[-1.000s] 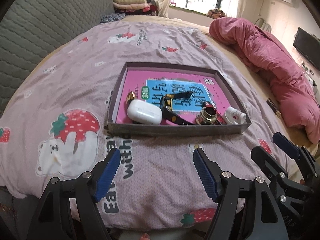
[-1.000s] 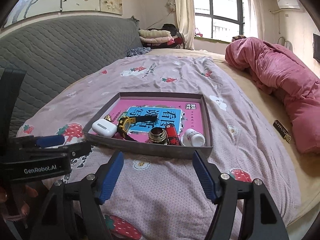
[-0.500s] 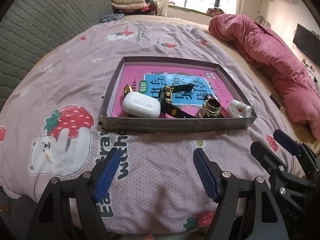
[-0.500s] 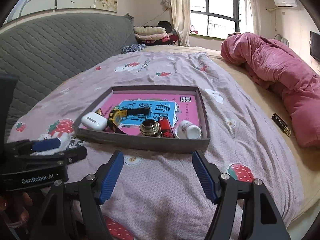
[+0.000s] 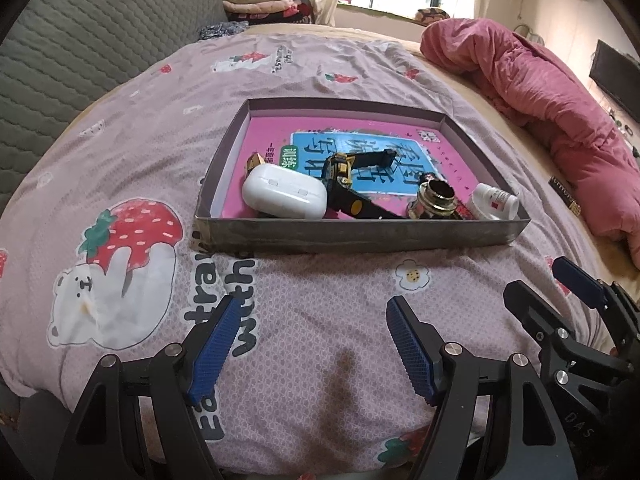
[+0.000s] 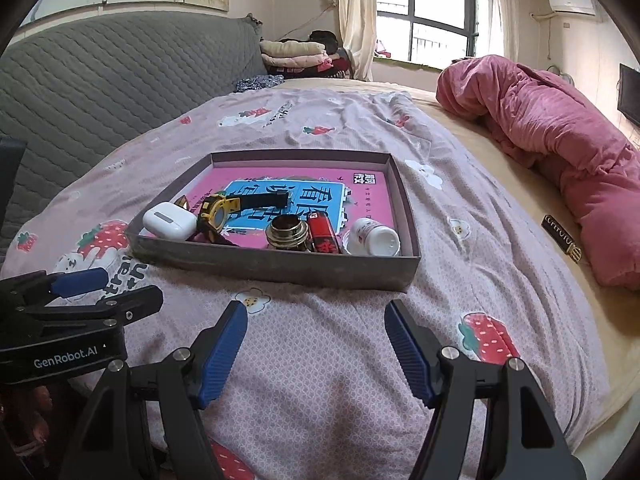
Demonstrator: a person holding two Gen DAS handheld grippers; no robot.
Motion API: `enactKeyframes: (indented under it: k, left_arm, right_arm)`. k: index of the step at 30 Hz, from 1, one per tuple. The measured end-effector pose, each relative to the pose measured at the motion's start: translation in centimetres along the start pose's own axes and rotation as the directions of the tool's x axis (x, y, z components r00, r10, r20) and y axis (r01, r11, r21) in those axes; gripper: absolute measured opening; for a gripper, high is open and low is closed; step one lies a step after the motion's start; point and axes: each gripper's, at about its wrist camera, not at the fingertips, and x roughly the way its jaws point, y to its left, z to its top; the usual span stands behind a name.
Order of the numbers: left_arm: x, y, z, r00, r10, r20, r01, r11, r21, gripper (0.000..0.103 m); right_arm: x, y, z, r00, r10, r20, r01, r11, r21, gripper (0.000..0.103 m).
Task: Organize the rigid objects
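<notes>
A shallow grey box with a pink booklet inside lies on the bed. Along its near side sit a white earbud case, a yellow-and-black watch, a brass ring-shaped piece, a red lighter and a white pill bottle. My left gripper hovers open in front of the box. To its right, my right gripper is open too. Neither holds anything.
The bed carries a lilac strawberry-print sheet. A pink quilt is bunched at the right, with a small dark bar-shaped item beside it. A grey padded headboard stands at the left, folded clothes far back.
Both grippers have drifted slightly closer to the box, which sits a little lower and larger in the views. Jaws stay open and nothing in the box has moved.
</notes>
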Motion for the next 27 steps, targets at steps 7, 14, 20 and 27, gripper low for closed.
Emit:
enactKeyframes:
  k: [7, 14, 20, 27]
  left_arm:
    - [0.8, 0.1, -0.3, 1.0, 0.005, -0.022, -0.005, 1.0, -0.006, 0.076]
    - [1.0, 0.5, -0.3, 1.0, 0.001, -0.027, -0.002, 1.0, -0.018, 0.076]
    - [1.1, 0.4, -0.3, 1.0, 0.006, -0.03, -0.007, 1.0, -0.008, 0.076]
    - [1.3, 0.5, -0.3, 0.999, 0.014, -0.033, -0.014, 1.0, -0.005, 0.076]
  right_arm:
    - [0.5, -0.2, -0.2, 1.0, 0.005, -0.015, -0.004, 1.0, 0.017, 0.07]
    - [0.6, 0.0, -0.3, 1.0, 0.005, -0.016, -0.005, 1.0, 0.003, 0.071]
    - [0.8, 0.2, -0.3, 1.0, -0.008, -0.025, 0.008, 1.0, -0.011, 0.071]
    - [0.8, 0.5, -0.4, 1.0, -0.008, -0.024, 0.007, 1.0, -0.027, 0.071]
